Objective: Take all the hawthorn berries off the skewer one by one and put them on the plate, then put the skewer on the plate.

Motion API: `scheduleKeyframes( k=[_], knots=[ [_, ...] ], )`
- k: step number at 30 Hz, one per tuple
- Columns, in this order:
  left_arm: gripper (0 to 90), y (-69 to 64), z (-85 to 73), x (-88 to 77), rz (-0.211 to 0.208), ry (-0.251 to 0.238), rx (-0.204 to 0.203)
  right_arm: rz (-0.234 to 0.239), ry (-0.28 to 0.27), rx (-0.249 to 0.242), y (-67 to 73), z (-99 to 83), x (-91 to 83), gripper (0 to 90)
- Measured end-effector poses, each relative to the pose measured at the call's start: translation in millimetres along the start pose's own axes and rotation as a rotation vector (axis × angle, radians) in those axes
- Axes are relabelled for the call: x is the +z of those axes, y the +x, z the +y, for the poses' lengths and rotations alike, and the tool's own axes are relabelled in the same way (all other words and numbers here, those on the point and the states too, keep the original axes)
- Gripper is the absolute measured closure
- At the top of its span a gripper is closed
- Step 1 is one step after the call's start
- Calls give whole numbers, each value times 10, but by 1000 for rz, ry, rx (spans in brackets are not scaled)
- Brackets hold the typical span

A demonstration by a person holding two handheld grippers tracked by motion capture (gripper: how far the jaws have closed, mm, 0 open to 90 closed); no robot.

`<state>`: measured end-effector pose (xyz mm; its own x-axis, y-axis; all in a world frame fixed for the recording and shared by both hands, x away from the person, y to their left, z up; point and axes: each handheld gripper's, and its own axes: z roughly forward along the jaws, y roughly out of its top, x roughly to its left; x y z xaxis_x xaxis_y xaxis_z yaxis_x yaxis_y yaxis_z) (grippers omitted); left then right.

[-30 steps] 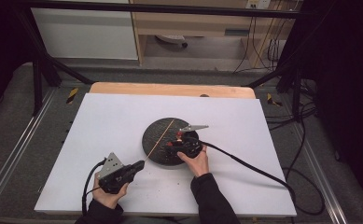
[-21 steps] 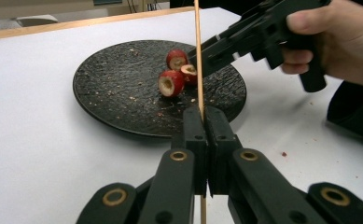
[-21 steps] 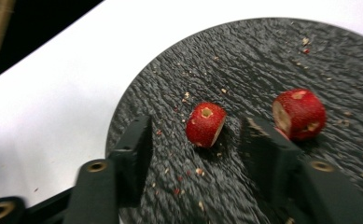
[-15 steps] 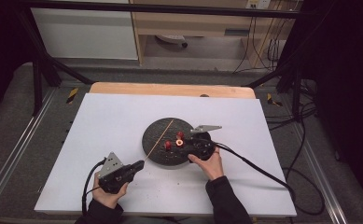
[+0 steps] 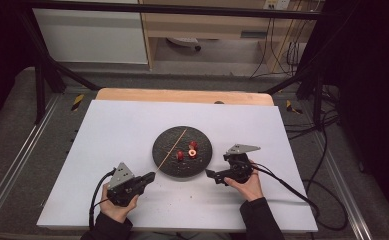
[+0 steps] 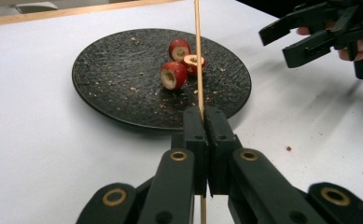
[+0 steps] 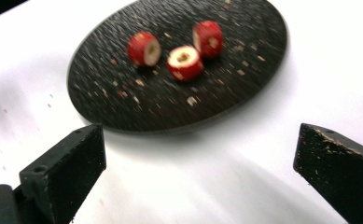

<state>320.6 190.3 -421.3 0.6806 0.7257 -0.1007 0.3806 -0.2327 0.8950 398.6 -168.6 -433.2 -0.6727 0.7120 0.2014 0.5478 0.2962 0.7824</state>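
Left gripper: jaws pinched tight on thin wooden skewer, which slants out over round black textured plate. Plate at centre of white table; carries three red cored fruit slices, pale inside, clustered. Right gripper: jaws spread wide, empty, just beside the plate's right rim.

No legible text, labels, brand marks, numbers or signs observed on any surface in the three views.
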Motion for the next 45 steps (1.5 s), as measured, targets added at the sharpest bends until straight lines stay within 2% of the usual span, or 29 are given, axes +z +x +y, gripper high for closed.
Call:
scheduleKeyframes(
  k=[8,10,13,19,27,35,45],
  knots=[
    [883,13,71,87,0,49,-18,-37,-8,17,-178,-220,-223,10],
    [883,19,95,110,1,56,-20,-41,-13,3,-218,-277,-278,5],
    [883,36,152,135,10,62,-12,-49,-14,14,-265,-341,-359,5],
    [883,111,302,174,25,64,-21,-34,-37,1,-333,-438,-463,5],
    [883,166,445,261,32,91,-30,-46,-24,14,-380,-559,-524,6],
    [883,217,524,430,45,129,-36,-50,-20,-2,-391,-572,-533,6],
    [883,291,554,678,102,161,-57,-44,-16,1,-396,-590,-537,7]
  ],
)
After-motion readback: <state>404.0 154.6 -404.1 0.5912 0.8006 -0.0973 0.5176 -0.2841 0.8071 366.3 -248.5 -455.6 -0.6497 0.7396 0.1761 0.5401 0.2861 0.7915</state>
